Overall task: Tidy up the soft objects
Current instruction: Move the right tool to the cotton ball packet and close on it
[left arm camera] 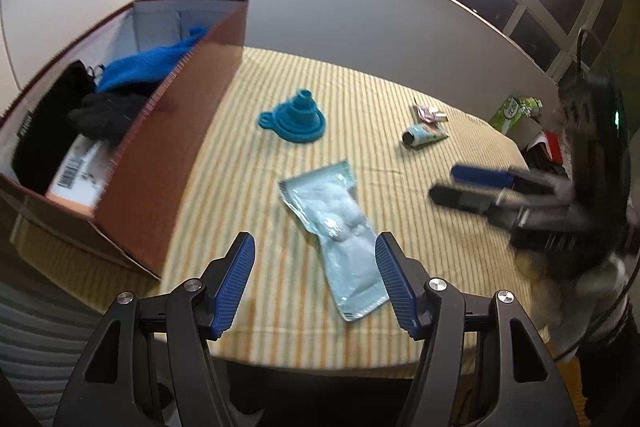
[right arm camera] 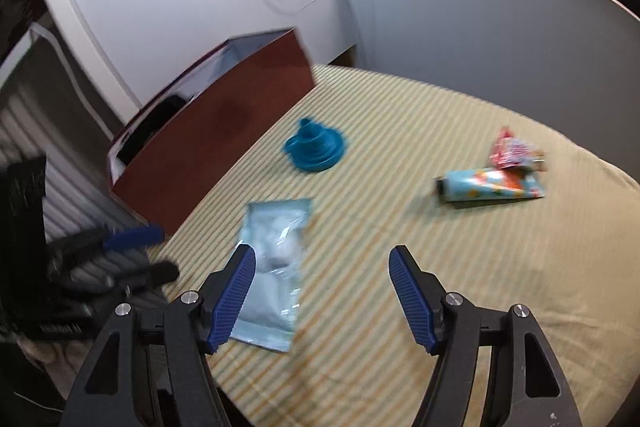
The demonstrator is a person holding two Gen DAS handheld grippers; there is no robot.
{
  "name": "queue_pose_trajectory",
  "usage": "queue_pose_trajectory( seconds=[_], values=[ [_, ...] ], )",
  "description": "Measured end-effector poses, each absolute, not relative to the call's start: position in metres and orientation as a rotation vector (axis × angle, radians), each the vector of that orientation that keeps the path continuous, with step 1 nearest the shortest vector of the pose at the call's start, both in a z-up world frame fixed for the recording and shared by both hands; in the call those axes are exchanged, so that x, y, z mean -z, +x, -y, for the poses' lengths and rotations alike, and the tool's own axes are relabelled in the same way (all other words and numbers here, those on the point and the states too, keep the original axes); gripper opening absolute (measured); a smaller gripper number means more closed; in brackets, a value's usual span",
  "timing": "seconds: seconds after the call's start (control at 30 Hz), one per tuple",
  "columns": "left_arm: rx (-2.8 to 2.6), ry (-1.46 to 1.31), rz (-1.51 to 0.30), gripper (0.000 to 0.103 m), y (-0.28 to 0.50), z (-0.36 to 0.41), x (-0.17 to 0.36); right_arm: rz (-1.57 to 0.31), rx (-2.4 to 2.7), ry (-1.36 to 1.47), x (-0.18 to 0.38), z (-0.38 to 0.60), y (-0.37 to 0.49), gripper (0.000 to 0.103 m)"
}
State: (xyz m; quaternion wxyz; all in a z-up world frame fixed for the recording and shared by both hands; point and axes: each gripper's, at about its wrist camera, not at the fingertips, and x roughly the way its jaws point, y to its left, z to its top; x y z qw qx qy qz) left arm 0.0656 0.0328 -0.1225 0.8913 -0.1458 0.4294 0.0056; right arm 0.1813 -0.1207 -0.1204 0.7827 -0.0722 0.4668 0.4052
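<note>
Both views carry motion blur. In the left wrist view the right gripper [left arm camera: 444,183], at the right edge of the frame, is smeared; its fingers appear parted, and the hand behind it cannot be made out. In the right wrist view the left gripper [right arm camera: 160,255] shows at lower left, equally blurred.

The brown box [left arm camera: 192,107] at upper left of the left wrist view is cut off at the frame edge. Its near wall hides part of its contents: a blue fleece cloth [left arm camera: 148,63], dark garments [left arm camera: 104,115] and a white label, print unreadable.

The cotton-ball packet [left arm camera: 340,235] lies flat on the striped tabletop [left arm camera: 400,207], centre frame, ahead of the left gripper [left arm camera: 314,239], whose jaws stand wide and hold nothing. The right gripper [right arm camera: 322,253] is likewise wide and unloaded, its left finger overlapping the packet [right arm camera: 276,259] in view.

A blue collapsible funnel [left arm camera: 296,115] stands beyond the packet, a printed tube [left arm camera: 424,137] and small wrapper [left arm camera: 430,114] to the right.
</note>
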Motion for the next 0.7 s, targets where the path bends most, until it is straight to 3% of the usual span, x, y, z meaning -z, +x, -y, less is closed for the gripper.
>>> queue_pose_trajectory(
  seconds=[0.3, 0.4, 0.7],
  values=[
    [-0.078, -0.343, -0.786, 0.062, 0.047, -0.076, 0.089, -0.944, -0.839, -0.381, 0.137, 0.061, 0.133, 0.066],
    [-0.094, -0.37, -0.762, 0.062, 0.04, -0.091, 0.083, -0.939, -0.823, -0.483, 0.146, 0.038, 0.122, 0.075],
    [-0.095, -0.386, -0.741, 0.062, 0.037, -0.1, 0.084, -0.93, -0.712, -0.645, 0.172, 0.017, 0.119, 0.075]
  ],
)
